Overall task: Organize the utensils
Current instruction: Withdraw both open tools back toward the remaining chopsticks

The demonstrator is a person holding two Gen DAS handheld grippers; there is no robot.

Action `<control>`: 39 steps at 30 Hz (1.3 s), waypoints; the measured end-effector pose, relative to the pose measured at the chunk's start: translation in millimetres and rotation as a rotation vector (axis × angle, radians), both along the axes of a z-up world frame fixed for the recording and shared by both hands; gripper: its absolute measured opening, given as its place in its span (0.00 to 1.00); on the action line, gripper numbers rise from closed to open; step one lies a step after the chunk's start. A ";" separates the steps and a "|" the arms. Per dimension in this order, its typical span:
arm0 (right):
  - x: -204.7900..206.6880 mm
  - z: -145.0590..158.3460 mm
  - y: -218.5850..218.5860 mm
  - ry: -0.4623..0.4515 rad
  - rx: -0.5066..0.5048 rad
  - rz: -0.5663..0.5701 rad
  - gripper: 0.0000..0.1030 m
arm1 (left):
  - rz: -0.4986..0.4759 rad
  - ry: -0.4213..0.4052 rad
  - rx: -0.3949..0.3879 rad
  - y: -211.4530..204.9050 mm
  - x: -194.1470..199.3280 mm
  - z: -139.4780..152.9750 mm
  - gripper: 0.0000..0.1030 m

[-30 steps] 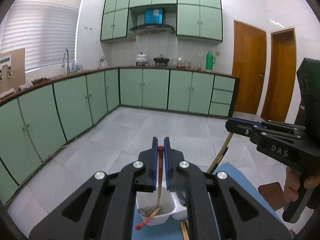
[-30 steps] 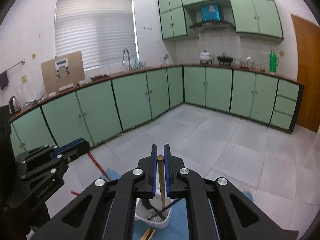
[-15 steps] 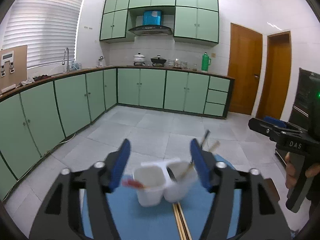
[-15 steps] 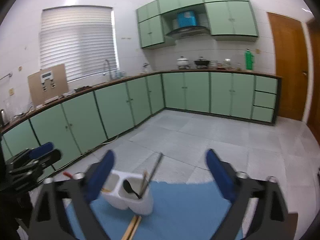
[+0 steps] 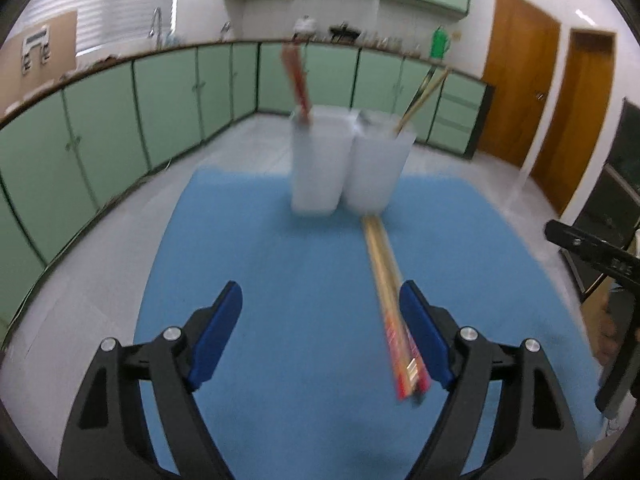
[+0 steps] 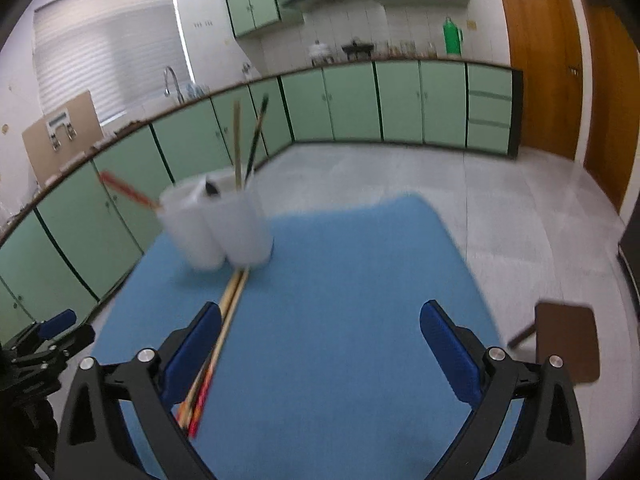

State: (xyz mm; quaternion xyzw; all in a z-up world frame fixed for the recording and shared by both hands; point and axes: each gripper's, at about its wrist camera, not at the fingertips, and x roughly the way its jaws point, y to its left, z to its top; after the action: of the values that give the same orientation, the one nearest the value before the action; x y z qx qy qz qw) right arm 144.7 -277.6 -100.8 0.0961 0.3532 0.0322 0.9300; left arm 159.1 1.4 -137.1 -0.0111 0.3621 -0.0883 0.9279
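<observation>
A white two-compartment holder (image 5: 348,164) (image 6: 224,224) stands at the far side of the blue mat (image 5: 260,280) (image 6: 360,280). A red chopstick (image 5: 296,80) (image 6: 128,190) leans in its left compartment. A wooden chopstick (image 6: 237,144) and a dark utensil (image 6: 256,140) stand in the right one. A bundle of chopsticks (image 5: 388,280) (image 6: 224,320) lies flat on the mat between the two grippers. My left gripper (image 5: 320,296) hangs low over the mat, its jaws opening and gripping nothing. My right gripper (image 6: 322,316) is wide open and holds nothing.
Green kitchen cabinets and a counter run along the walls beyond the table. A brown stool (image 6: 568,340) stands on the tiled floor to the right. A hand (image 5: 604,328) grips the right gripper's handle at the mat's right edge.
Both grippers were shut on upright chopsticks over the holder; they let go, opened wide, and drew back and down toward the mat. The red and wooden chopsticks now stand in the holder.
</observation>
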 end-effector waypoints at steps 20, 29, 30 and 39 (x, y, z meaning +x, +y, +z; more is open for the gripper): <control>-37.0 -81.2 98.0 0.190 -0.098 0.131 0.81 | 0.083 0.177 0.011 45.2 -30.0 -61.6 0.76; -34.9 -82.3 127.0 0.188 -0.163 0.192 0.79 | 0.090 0.176 -0.005 48.2 -29.2 -59.4 0.76; -35.7 -80.8 126.1 0.187 -0.164 0.193 0.78 | 0.091 0.176 -0.005 47.7 -27.9 -59.6 0.76; -35.6 -80.3 104.5 0.199 -0.150 0.106 0.74 | 0.102 0.179 -0.008 52.1 -27.3 -58.8 0.76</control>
State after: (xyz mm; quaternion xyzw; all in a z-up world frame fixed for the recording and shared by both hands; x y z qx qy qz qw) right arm 109.1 -173.1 -181.1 0.0103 0.4495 0.0451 0.8921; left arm 131.8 53.6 -195.9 -0.0410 0.4424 -0.0408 0.8950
